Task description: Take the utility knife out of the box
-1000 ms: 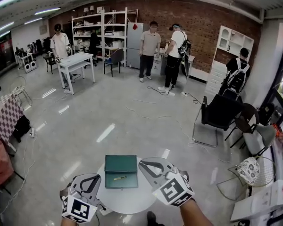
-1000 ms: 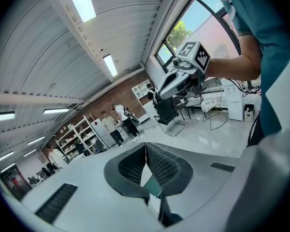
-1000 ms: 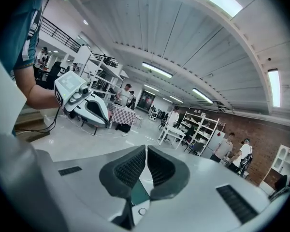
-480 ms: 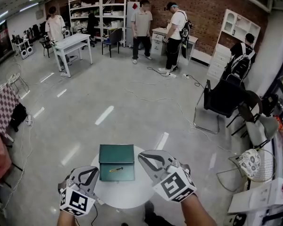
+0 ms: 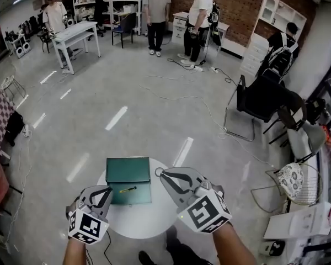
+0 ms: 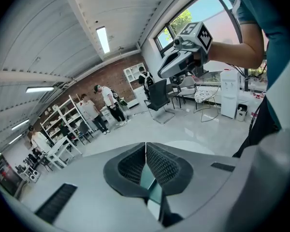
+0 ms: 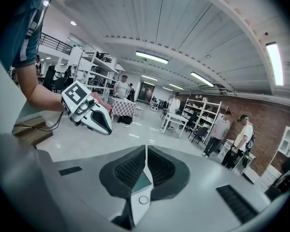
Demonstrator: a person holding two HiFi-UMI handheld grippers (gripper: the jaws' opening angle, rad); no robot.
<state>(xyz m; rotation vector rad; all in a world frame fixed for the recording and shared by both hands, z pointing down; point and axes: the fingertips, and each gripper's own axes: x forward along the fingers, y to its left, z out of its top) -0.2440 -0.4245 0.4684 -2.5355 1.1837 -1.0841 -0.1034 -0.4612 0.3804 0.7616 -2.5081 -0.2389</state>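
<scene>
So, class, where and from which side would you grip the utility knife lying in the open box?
Probably mid-handle, from above: the utility knife lies flat in the open green box, long and slim, so jaws set across its narrow width should close cleanly.

The left forearm (image 5: 73, 254) and right forearm (image 5: 234, 250) reach in from the near edge. The left hand-held gripper (image 5: 106, 190) is near left, the right hand-held gripper (image 5: 163, 174) slightly farther right. Both point forward and down, jaws pressed together with nothing between.
</scene>
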